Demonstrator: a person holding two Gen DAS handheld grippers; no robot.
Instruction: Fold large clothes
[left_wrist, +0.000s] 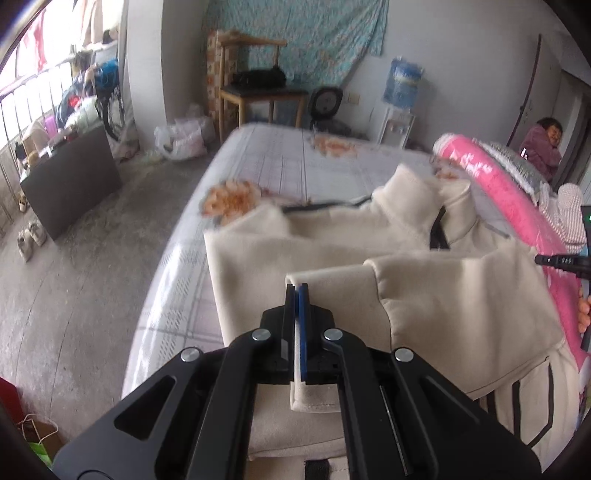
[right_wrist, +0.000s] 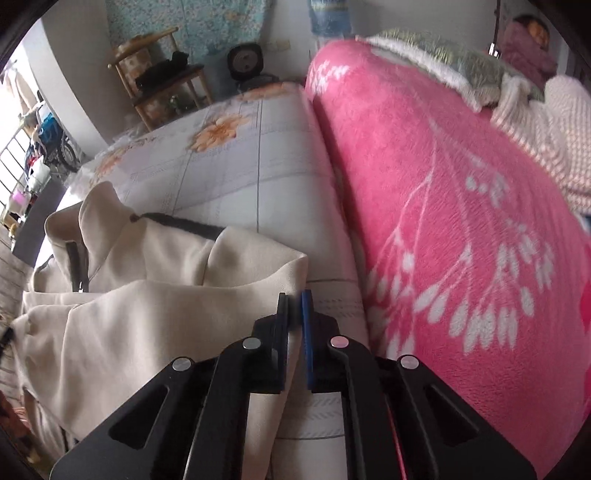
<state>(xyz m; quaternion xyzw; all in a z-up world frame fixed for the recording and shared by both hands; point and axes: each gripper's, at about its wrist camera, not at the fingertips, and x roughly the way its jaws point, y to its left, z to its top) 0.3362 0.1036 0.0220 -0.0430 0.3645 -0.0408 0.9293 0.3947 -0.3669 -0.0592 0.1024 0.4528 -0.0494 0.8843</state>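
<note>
In the left wrist view, the left gripper (left_wrist: 297, 291) is seen with its fingers drawn together and clamped on a cuff-like band of the cream jacket (left_wrist: 332, 240), a strip of the pale fabric being pinched between the pads and hanging down beneath them. Beyond the fingertips the jacket is spread across the bed (left_wrist: 258, 162), its stand-up collar and dark zipper lying further ahead and a little to the right of the fingers. The bed is covered by a pale checked sheet printed with orange flowers. To the right of the fingers a pink blanket (left_wrist: 491, 177) is bunched along the bed, and part of the other tool is glimpsed at the right edge. Far ahead, past the bed, a wooden chair (left_wrist: 258, 81) is placed against the wall. In the right wrist view, the right gripper (right_wrist: 294, 295) is shown with its fingers brought close, and a fold of the jacket's edge is held between them, the cloth passing between the pads and trailing below. The bulk of the cream jacket (right_wrist: 147, 266) is found to the left of the fingers, collar ahead and left. The pink blanket (right_wrist: 443, 221) lies to the right of the fingers, bare sheet being visible straight ahead.
</note>
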